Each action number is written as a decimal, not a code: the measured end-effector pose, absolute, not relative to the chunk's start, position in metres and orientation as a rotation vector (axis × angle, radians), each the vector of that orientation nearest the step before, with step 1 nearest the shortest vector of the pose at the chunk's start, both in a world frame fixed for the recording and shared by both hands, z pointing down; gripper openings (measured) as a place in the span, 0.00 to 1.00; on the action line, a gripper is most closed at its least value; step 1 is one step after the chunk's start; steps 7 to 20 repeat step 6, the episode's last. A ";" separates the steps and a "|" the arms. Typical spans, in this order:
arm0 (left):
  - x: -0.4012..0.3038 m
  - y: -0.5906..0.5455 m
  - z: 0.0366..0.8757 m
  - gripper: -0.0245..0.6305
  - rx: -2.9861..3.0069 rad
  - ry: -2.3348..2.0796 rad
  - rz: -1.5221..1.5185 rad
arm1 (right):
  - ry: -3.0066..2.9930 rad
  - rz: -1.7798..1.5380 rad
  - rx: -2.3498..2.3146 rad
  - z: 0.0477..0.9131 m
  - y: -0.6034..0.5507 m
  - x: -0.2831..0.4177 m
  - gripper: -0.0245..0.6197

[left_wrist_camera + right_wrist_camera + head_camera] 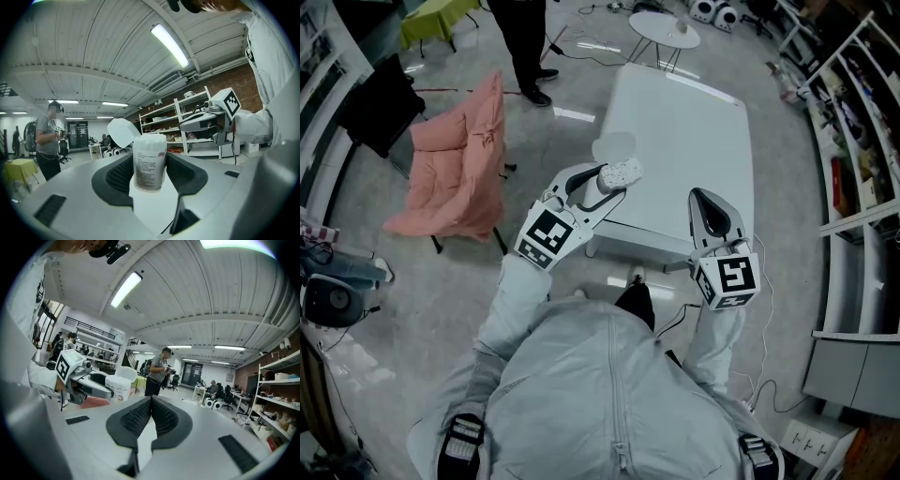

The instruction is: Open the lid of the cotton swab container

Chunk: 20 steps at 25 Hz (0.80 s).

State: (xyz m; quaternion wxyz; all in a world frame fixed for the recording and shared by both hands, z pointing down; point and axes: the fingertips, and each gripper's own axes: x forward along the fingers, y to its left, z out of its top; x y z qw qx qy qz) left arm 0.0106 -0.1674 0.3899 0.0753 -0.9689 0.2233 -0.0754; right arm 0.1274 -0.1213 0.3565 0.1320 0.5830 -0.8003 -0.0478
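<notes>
Left gripper [609, 184] pinches the tub [149, 161] by its mid-wall, in the air, over the table's [694, 122] left edge near its front corner. Lid [123, 132] hinged back, swabs exposed. Right gripper [151, 416] pressed together, empty. Tub probably light, thin-walled, label slick: hold the body gently.

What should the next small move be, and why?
Probably lower the container onto the table: its lid already stands flipped open, the left gripper holds the container in the air, and the right gripper is shut and empty.
</notes>
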 end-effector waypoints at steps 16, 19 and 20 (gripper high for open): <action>0.014 -0.171 0.393 0.39 -2.914 0.666 -0.227 | -2.322 -0.128 1.704 0.359 -0.124 0.134 0.09; 0.014 -0.171 0.393 0.39 -2.914 0.666 -0.227 | -2.322 -0.128 1.704 0.359 -0.124 0.134 0.09; 0.014 -0.171 0.393 0.39 -2.914 0.666 -0.227 | -2.322 -0.128 1.704 0.359 -0.124 0.134 0.09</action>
